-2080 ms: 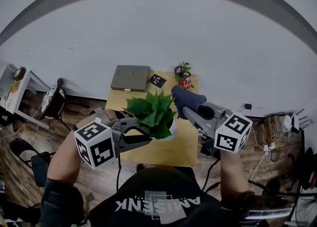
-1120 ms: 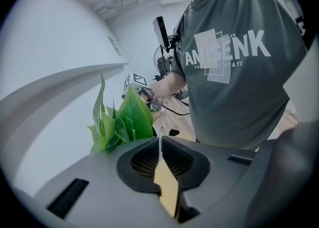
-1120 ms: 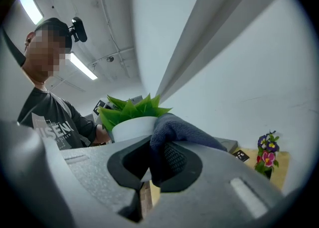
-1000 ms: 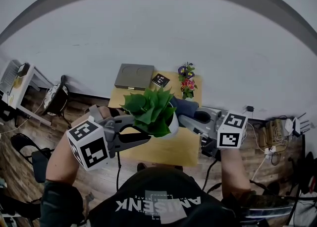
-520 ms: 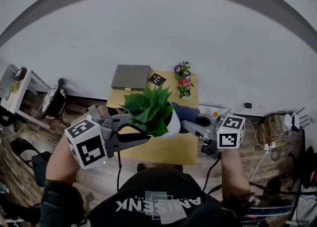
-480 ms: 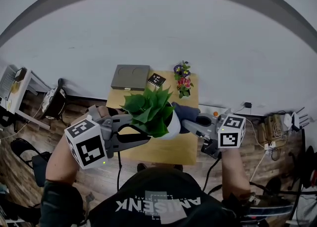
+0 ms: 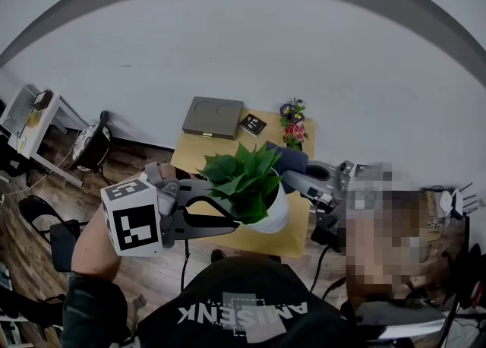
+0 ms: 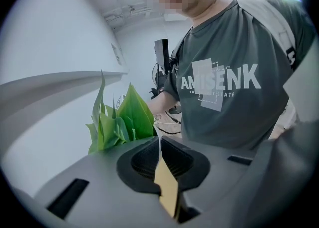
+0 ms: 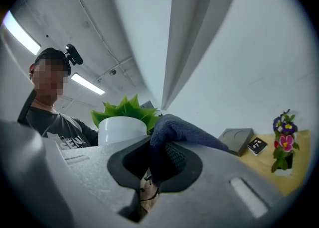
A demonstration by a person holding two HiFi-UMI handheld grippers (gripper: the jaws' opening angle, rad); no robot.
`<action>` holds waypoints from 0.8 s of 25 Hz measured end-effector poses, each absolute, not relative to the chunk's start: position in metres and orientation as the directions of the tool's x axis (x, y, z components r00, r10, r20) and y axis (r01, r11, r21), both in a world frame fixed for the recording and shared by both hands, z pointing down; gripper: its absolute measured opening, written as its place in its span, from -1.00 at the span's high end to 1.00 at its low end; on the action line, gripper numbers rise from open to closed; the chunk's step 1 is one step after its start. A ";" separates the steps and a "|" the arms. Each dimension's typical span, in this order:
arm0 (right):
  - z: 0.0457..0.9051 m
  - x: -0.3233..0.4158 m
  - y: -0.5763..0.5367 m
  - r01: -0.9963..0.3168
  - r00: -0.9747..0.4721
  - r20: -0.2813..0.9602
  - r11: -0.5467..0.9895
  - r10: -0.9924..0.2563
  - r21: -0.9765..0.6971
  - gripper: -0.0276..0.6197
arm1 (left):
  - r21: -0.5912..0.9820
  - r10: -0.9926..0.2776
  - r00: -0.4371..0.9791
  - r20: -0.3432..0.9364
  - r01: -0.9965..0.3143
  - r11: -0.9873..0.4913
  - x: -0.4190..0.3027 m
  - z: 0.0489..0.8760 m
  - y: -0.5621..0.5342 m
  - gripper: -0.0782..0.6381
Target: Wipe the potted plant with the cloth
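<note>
Right claw (image 9: pixel 159 158) is clenched on the cloth (image 9: pixel 185 131); dk-blue fabric is pinched btwn the pads & bulges up over the jaws at ctr of the right gripper view. In that view the potted plant (image 9: pixel 123 121) sits upper left of the cloth, w/ its white pot (image 9: pixel 119 135) below the green leaves (image 9: pixel 127 106); the cloth's edge overlaps the rightmost leaves, tho can't tell if it touches them. In head view the plant is at ctr of frame on the wooden table (image 7: pixel 295 238), toward the table's near edge; the cloth shows just right of & above the leaves.

Left claw (image 8: pixel 160 148) is clenched on nothing; its pads meet at the tips & only a tan sliver shows thru the gap lower down. Leaves stick up left of ctr in the left gripper view, beyond the jaws; a person in a grey T-shirt (image 8: pixel 224 87) fills the right side. In head view the left claw comes in from lower left, its marker cube (image 7: pixel 137 217) at frame left; the jaws reach under the leaves beside the pot; contact w/ the pot is unclear.

Far end of the table, upper ctr of head view: a flat grey box (image 7: pixel 213 117); a small black card (image 7: pixel 253 124) just right of it; a little bunch of flowers (image 7: pixel 293 124) at the right corner; all behind the plant.
</note>
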State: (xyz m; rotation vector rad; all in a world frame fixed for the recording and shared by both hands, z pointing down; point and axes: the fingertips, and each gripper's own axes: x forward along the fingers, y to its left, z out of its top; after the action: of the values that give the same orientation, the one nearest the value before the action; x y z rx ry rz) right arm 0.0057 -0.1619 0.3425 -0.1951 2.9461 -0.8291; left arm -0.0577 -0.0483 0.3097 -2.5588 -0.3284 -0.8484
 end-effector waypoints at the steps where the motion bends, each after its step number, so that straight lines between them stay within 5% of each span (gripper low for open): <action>1: 0.342 0.001 -0.162 -0.075 -0.993 -0.038 0.849 -0.112 -0.523 0.83 | -0.314 0.086 0.786 0.613 0.341 -0.886 -0.057 0.310 -0.047 0.74; 12: 0.342 -0.038 -0.151 0.290 -0.957 -0.164 0.745 0.241 -0.601 0.83 | -0.233 0.076 0.837 0.542 0.236 -0.943 -0.071 0.302 -0.046 0.74; 20: 0.342 -0.037 -0.147 0.368 -0.930 -0.242 0.684 0.277 -0.630 0.83 | -0.159 0.058 0.826 0.561 0.176 -0.971 -0.078 0.313 -0.048 0.74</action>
State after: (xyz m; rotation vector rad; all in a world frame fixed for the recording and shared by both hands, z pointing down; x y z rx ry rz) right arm -0.0370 -0.1473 0.3421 0.5312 2.7648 -1.0757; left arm -0.0778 -0.0482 0.3125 -2.8040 -0.1814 -0.8524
